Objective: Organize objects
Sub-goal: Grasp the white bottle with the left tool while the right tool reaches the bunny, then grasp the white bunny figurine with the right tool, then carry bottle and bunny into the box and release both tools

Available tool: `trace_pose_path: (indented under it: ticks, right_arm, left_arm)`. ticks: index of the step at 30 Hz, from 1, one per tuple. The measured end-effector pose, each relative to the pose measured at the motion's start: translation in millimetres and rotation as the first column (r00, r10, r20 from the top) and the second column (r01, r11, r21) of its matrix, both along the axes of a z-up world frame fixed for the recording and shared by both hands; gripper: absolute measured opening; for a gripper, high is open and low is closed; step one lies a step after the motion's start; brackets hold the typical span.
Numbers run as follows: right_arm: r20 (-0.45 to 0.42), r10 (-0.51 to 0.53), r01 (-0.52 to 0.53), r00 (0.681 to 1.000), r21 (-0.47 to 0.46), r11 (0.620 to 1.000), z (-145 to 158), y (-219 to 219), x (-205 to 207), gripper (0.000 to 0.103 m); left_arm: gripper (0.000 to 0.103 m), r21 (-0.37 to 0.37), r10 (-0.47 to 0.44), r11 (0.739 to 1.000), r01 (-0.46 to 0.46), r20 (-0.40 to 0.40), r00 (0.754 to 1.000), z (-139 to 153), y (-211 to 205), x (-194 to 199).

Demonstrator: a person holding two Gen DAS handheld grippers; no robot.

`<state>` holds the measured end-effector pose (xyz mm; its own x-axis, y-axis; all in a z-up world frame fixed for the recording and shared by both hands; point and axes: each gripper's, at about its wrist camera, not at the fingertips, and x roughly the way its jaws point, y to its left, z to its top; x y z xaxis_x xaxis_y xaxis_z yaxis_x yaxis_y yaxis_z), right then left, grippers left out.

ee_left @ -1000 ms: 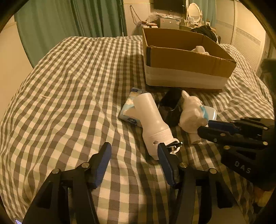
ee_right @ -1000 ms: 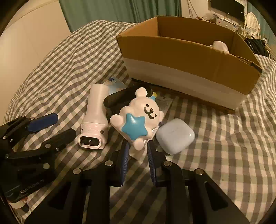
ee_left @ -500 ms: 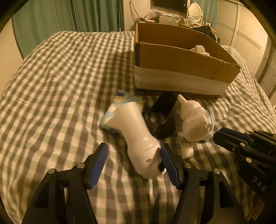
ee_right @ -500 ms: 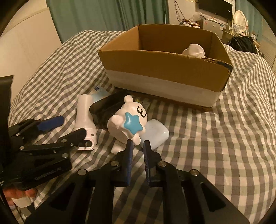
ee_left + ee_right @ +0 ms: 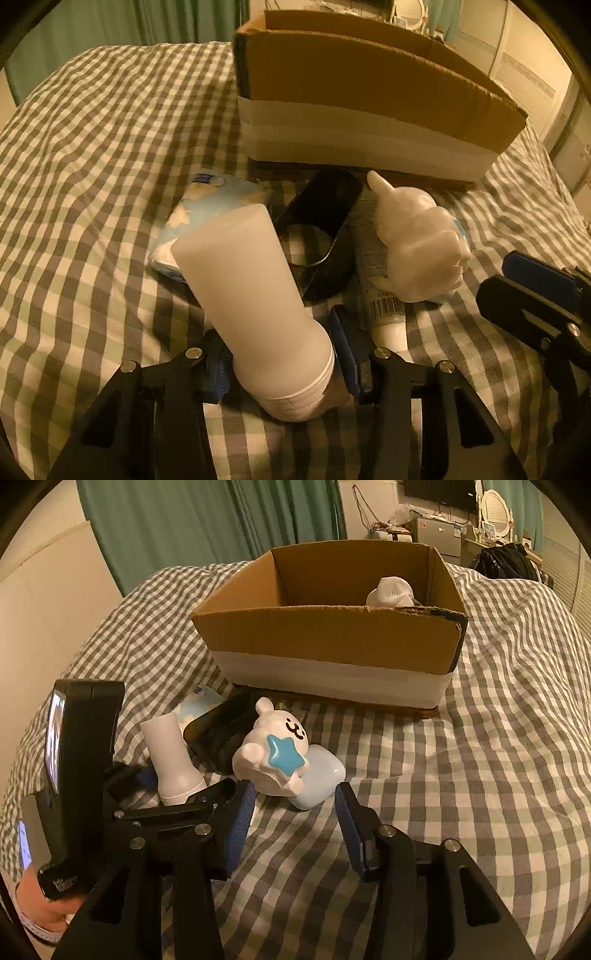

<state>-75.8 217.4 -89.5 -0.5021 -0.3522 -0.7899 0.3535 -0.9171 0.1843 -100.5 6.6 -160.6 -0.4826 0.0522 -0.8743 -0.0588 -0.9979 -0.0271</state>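
Observation:
A white bottle (image 5: 255,288) lies tilted on the checked bed. My left gripper (image 5: 282,360) has its jaws closing, and both blue pads touch the bottle's wide end. The right wrist view shows that same grip (image 5: 181,790) at the bottle (image 5: 170,749). A white bunny figure with a blue star (image 5: 273,746) leans on a pale blue earbud case (image 5: 321,775). My right gripper (image 5: 295,794) has its jaws opening. Its tips stand either side of the near edge of those two and press on nothing. It shows as well in the left wrist view (image 5: 506,277), beside the figure (image 5: 417,240).
An open cardboard box (image 5: 332,635) stands behind the pile, with a white item (image 5: 391,590) inside. A blue tissue pack (image 5: 207,210), a black curved case (image 5: 325,221) and a barcoded tube (image 5: 384,310) lie by the bottle. A hand (image 5: 40,904) holds the left gripper.
My left gripper went forward and down and closed round the white bottle's wide end. My right gripper, shut before, drew back slightly from the bunny figure and opened.

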Motion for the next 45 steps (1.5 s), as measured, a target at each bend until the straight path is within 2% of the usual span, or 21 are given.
trace_pose_path:
  ticks: [6, 12, 16, 22, 29, 37, 45]
  right_arm:
    - [-0.002, 0.004, -0.005, 1.0, -0.005, 1.0, -1, -1, 0, 0.045]
    - [-0.003, 0.029, -0.029, 1.0, -0.001, 1.0, 5, -12, -5, 0.046]
    - [-0.004, 0.046, -0.046, 0.999, 0.043, 0.998, 6, -29, -16, 0.053]
    - [0.035, 0.058, -0.062, 0.998, 0.13, 0.99, -15, -52, -38, 0.053]
    - [0.019, 0.056, -0.058, 0.998, 0.132, 0.99, -13, -47, -35, 0.052]
    - [-0.056, 0.047, -0.041, 0.997, 0.109, 0.993, 10, -33, -11, 0.05]
    - [-0.14, 0.041, -0.031, 0.989, 0.07, 0.997, 49, -18, 23, 0.05]
  left_arm:
    - [0.048, 0.079, 0.049, 0.996, -0.045, -0.052, 0.997, 20, -15, 19]
    - [0.046, 0.053, 0.089, 0.995, -0.083, -0.126, 0.988, 43, -29, 33]
    - [0.046, 0.057, 0.103, 0.994, -0.097, -0.131, 0.986, 42, -42, 32]
    - [0.046, 0.05, 0.094, 0.995, -0.088, -0.127, 0.987, 41, -41, 34]
    - [0.046, 0.04, 0.088, 0.996, -0.084, -0.134, 0.987, 42, -37, 35]
    - [0.046, 0.015, 0.081, 0.997, -0.079, -0.16, 0.984, 58, -30, 45]
    - [0.046, 0.024, 0.032, 0.999, -0.028, -0.23, 0.973, 96, -12, 57]
